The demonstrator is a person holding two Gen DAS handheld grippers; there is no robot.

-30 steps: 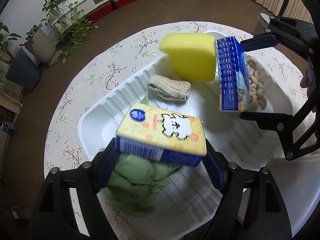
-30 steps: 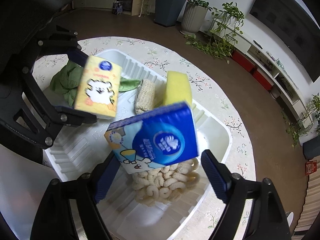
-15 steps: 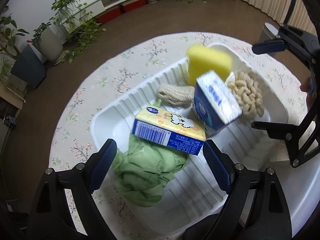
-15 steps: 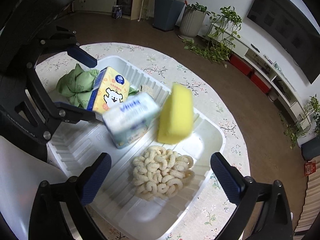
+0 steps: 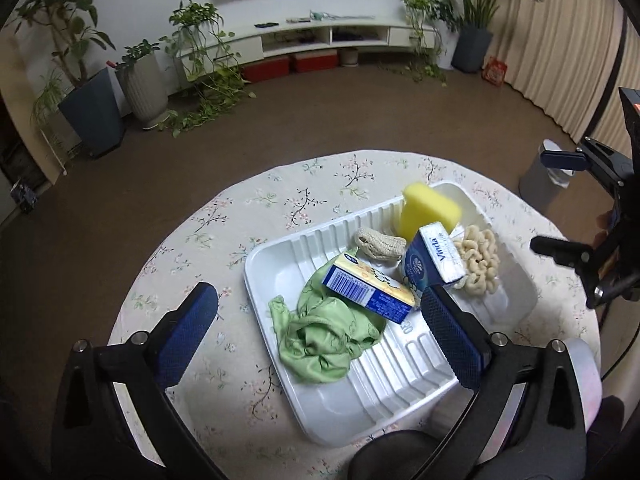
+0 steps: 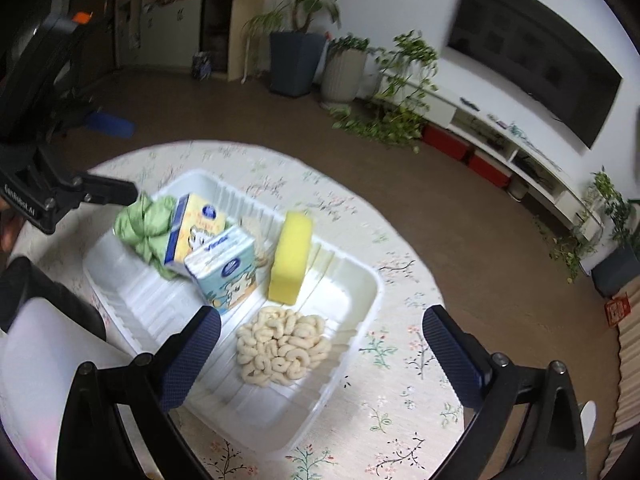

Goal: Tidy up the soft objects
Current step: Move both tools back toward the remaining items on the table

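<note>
So both grippers are empty and spread wide right now. The left gripper (image 5: 320,316) has just been opening, nothing between its blue pads, and it hangs over the near end of the white plastic tray (image 5: 400,368). The right gripper (image 6: 322,344) has also just been opening and has nothing in it; it sits above the tray's other end, over the pile of cream curly puff things (image 6: 282,350). Everything soft is inside the tray, which sits on a round table with a floral tablecloth (image 5: 240,224). The yellow tissue pack (image 5: 368,290) with the cartoon animal lies tilted, resting on the crumpled green cloth (image 5: 324,336). Right beside it and touching it is the blue Vinda tissue pack (image 5: 434,258), tipped on an edge. Behind that stands the yellow sponge (image 5: 428,212), leaning against the tray wall, with a small knitted beige piece (image 5: 378,244) next to it. In the right wrist view things look a bit blurred.
</note>
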